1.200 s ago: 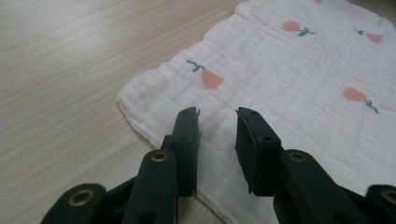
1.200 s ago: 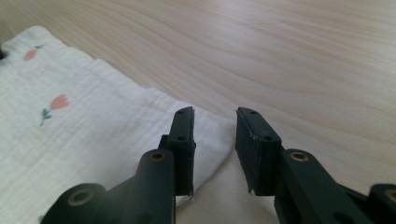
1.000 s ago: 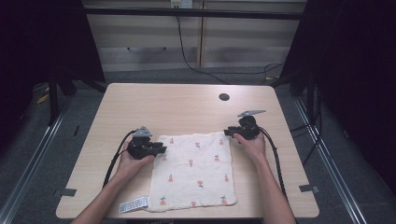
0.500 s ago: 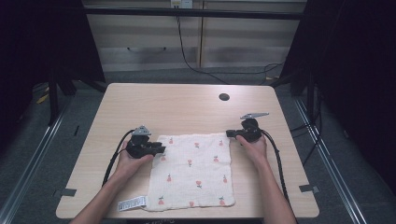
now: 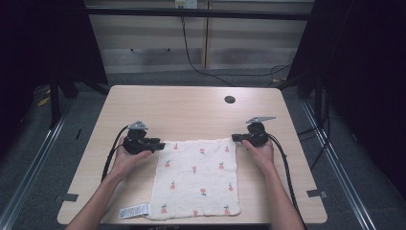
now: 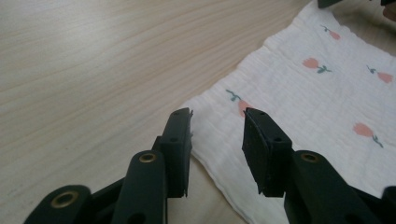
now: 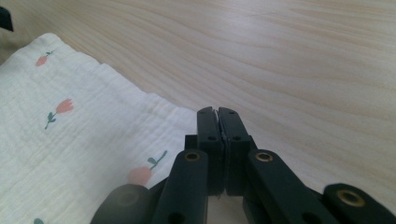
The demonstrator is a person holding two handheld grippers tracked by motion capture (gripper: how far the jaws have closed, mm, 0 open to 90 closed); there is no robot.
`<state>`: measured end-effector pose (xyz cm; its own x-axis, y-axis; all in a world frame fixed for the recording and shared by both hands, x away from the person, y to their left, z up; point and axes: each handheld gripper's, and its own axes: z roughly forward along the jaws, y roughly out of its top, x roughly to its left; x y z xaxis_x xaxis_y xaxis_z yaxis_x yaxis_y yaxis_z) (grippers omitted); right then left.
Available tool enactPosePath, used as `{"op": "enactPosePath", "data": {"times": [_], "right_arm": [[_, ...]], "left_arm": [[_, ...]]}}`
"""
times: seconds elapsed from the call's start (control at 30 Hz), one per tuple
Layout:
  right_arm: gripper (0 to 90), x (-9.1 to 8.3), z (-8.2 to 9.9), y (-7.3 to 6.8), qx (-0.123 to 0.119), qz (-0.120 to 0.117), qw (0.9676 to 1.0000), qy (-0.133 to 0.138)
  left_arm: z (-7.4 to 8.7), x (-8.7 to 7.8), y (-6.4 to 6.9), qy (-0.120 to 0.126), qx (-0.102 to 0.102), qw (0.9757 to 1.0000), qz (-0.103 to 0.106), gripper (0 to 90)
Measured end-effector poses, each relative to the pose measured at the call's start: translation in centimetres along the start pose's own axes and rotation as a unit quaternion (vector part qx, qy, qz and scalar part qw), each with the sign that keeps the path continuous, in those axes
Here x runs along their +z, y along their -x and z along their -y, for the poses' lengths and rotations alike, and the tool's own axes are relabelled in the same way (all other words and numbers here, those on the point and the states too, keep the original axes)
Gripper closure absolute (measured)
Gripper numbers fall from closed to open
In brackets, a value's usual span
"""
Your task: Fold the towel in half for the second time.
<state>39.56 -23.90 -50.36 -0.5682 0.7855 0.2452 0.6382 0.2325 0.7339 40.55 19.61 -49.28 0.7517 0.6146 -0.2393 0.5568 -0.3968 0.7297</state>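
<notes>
The worktop point(image 5: 191, 110) is pale wood, with a small dark hole point(image 5: 230, 99) toward its far right. On its near half lies the cloth point(image 5: 198, 179), a white square of crinkled muslin printed with small pink flowers, spread flat with its near edge close to the worktop's front rim. A white care label point(image 5: 132, 211) sticks out at its near left corner.

The person holds a gripper at each far corner of the cloth. The left gripper point(image 6: 217, 128) stands with its fingers apart, having just been opening; the far left corner lies beneath the gap and the pads do not press on it. The right gripper point(image 7: 217, 116) has its fingers pressed together at the far right corner; whether any fabric is pinched between them I cannot tell.

The cloth looks thin, light and limp: it should fold and drape at once and will sag if lifted by one point. Corners or hemmed edges seem the best hold, pinched low against the wood so the thin layer does not slip out.
</notes>
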Motion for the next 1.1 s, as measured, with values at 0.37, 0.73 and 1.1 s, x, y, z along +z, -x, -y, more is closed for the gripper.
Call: {"op": "enactPosePath", "data": {"times": [0.37,0.73,1.1], "right_arm": [[88.7,0.1,0.1,-0.2,-0.003,-0.009,0.9999,0.009],[88.7,-0.5,0.2,-1.0,-0.016,-0.015,0.9996,0.019],[88.7,-1.5,0.1,-0.9,-0.009,-0.016,0.9990,0.040]], "left_arm": [[-0.2,2.4,0.3,-0.006,0.023,0.9986,-0.048,56.5],[0.2,2.6,1.1,-0.006,0.048,0.9985,-0.026,85.2],[-0.9,-0.2,0.8,0.058,0.021,0.9981,0.002,86.4]]}}
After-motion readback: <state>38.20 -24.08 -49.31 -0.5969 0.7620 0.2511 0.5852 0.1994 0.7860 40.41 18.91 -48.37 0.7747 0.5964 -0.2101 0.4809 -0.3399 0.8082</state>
